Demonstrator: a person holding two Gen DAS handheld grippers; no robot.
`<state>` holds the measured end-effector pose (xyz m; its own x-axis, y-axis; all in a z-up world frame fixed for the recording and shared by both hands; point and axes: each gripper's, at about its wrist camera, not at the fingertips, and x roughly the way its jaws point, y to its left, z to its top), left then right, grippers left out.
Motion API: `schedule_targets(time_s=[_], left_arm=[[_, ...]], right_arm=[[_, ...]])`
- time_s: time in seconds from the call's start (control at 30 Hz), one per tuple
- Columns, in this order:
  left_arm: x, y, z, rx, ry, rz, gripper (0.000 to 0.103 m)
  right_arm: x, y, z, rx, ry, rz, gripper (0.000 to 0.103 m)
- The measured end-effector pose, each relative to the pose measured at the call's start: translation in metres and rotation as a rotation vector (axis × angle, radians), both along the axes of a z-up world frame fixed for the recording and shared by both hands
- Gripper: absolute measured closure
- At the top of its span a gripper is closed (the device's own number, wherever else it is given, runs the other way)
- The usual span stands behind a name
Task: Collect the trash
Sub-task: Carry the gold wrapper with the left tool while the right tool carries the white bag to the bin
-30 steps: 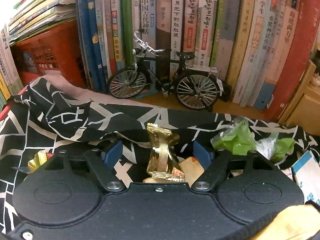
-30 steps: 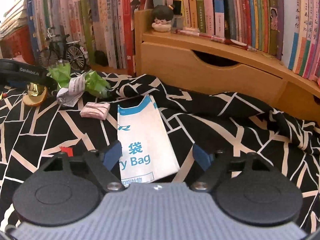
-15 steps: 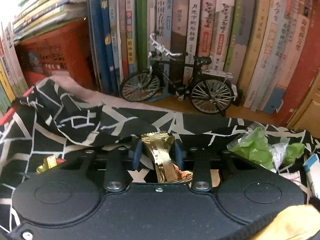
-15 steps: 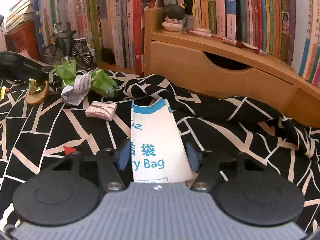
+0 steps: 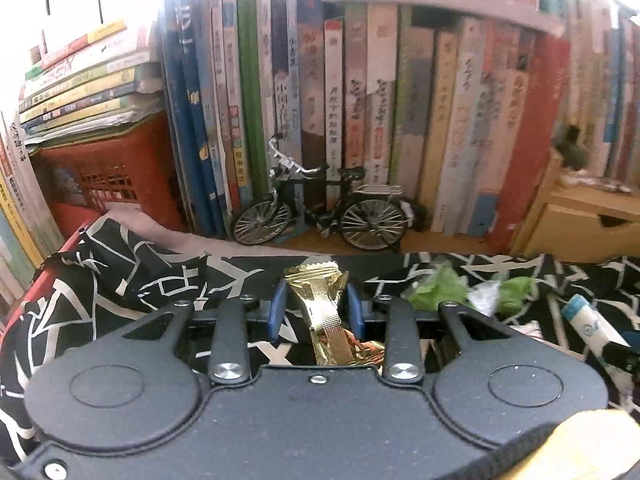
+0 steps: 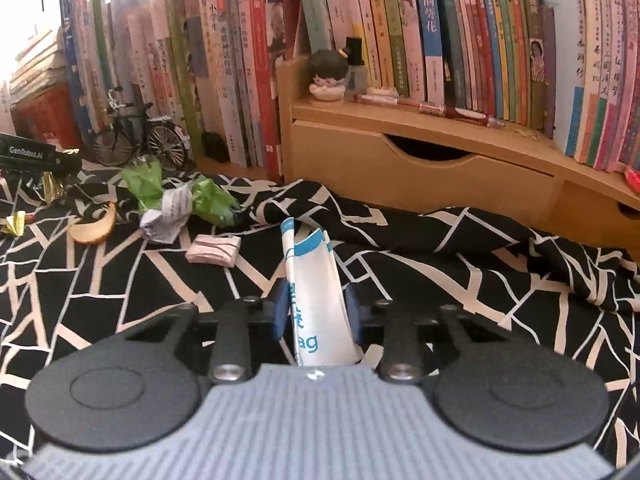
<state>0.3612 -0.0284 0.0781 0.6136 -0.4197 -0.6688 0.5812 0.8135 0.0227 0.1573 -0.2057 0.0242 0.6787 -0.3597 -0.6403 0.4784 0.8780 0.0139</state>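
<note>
Presently, the left hand-held gripper (image 5: 316, 307) is clenched on a crinkled gold foil wrapper (image 5: 325, 304); the blue pads (image 5: 277, 309) press both sides and the wrapper stands upright between them, above the black cloth with white line pattern (image 5: 132, 280) covering the tabletop.

The right hand-held gripper (image 6: 318, 314) has its jaws closing on a white paper bag with blue print (image 6: 316, 288). The bag is between the pads, bowed into a narrow curl, its far end pointing away over the cloth.

Loose on the cloth, right wrist view: crumpled green plastic wrapper with white paper (image 6: 176, 200), folded pink-white packet (image 6: 214, 250), curved tan crust-like piece (image 6: 94, 228), small gold foil scrap (image 6: 14, 224).

Behind: row of upright books (image 5: 360, 120), black miniature bicycle model (image 5: 320, 216), red plastic crate (image 5: 104, 176), light wooden drawer unit (image 6: 420, 168).
</note>
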Motion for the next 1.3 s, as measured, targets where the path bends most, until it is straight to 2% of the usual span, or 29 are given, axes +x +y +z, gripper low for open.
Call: schedule_targets(time_s=[0.1, 0.27, 0.6, 0.93, 1.3], left_arm=[[-0.012, 0.008, 0.01, -0.019, 0.003, -0.015, 0.073], [-0.033, 0.024, 0.027, -0.028, -0.012, -0.047, 0.073], [-0.072, 0.067, 0.061, -0.074, -0.035, -0.062, 0.073], [-0.113, 0.117, 0.102, -0.11, -0.117, -0.074, 0.073], [-0.152, 0.197, 0.147, -0.168, -0.216, -0.092, 0.073]], right_arm=[[-0.005, 0.007, 0.009, -0.009, -0.018, -0.002, 0.068], [-0.015, 0.017, 0.022, -0.016, -0.041, 0.003, 0.074], [-0.045, 0.043, 0.057, -0.007, -0.103, -0.014, 0.075], [-0.072, 0.081, 0.09, -0.036, -0.156, 0.01, 0.075], [-0.112, 0.146, 0.131, -0.092, -0.219, 0.016, 0.075]])
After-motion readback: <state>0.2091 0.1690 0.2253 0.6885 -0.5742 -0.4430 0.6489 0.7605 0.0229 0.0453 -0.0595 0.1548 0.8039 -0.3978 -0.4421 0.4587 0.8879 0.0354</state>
